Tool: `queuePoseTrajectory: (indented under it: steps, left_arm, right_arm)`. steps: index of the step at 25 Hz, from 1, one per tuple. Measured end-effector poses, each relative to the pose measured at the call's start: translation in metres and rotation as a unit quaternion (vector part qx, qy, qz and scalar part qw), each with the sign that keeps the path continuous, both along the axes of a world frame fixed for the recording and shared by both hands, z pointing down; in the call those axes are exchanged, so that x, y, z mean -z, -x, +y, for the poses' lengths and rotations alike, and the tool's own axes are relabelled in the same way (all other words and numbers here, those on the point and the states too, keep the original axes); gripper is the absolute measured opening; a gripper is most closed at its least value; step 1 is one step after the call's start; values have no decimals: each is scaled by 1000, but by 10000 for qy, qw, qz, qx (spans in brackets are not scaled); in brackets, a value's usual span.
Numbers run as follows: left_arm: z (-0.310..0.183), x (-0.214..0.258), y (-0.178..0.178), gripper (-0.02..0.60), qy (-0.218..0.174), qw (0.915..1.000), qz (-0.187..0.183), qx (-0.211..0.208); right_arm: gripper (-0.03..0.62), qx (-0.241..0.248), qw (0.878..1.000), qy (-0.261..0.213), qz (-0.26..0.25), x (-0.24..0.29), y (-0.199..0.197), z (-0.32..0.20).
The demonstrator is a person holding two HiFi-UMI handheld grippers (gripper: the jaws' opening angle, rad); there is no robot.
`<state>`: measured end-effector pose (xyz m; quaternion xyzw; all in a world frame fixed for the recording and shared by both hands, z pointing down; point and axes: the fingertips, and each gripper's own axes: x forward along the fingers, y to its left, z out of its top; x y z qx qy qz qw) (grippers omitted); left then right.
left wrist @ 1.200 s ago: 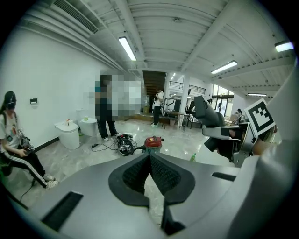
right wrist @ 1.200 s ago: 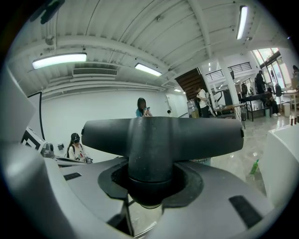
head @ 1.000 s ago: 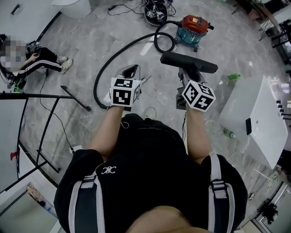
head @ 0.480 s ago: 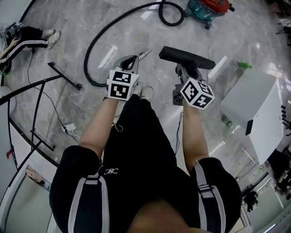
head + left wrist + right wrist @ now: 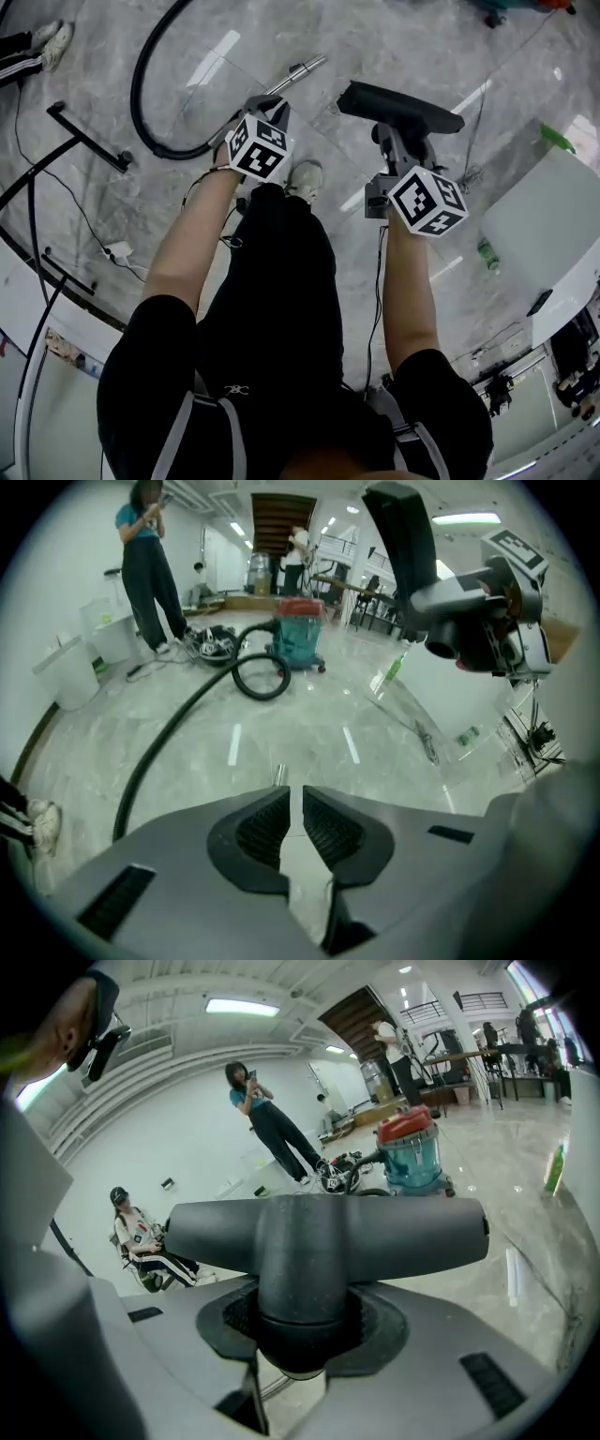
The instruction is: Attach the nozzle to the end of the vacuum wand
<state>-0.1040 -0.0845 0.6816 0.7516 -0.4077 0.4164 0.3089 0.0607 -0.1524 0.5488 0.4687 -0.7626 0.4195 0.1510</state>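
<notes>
Down on the floor (image 5: 394,37), the hose (image 5: 137,94) curves round to the wand (image 5: 296,76), tip lying just past the left gripper (image 5: 292,806), whose jaws are pinched together on nothing. Right gripper (image 5: 395,141) has the nozzle (image 5: 398,105) clamped by its neck, beside the wand but not touching.

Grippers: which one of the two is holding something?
The right gripper: its jaws clamp the neck of the black vacuum nozzle. The left gripper is shut with nothing in it.

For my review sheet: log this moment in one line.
left claw: shut, empty; right claw: gripping nozzle; wand: on floor, unattached
</notes>
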Motion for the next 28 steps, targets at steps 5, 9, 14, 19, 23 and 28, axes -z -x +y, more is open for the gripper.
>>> queuePoseTrajectory:
  steps: [5,9,14,19,23,28]
  left_arm:
    - [-1,-158,7,152,435,9987,-162,-214]
    - [1,-246,8,184,607,9966,-445,-338]
    - [-7,-325,13,184,693,9928,-773,-598]
    - [-17,-364,5,184,767,9919,-791,-627]
    - [-19,-369,5,184,746,9921,-813,-602]
    - [-7,-338,-10,178,748,9920,-712,-721]
  right_arm:
    - [164,-208,9987,256,-376,-125,7,-11]
    - [164,-150,9990,270,-329,-197,8,-19]
    - [164,-144,9993,2,-344,-242,10,-43]
    - [164,-16,9993,-175,-336,-265,1,-58]
    - [164,-68,9989,-317,-349,-269,-13,-69]
    - [164,-428,9949,23,-911,-250,-23,-66]
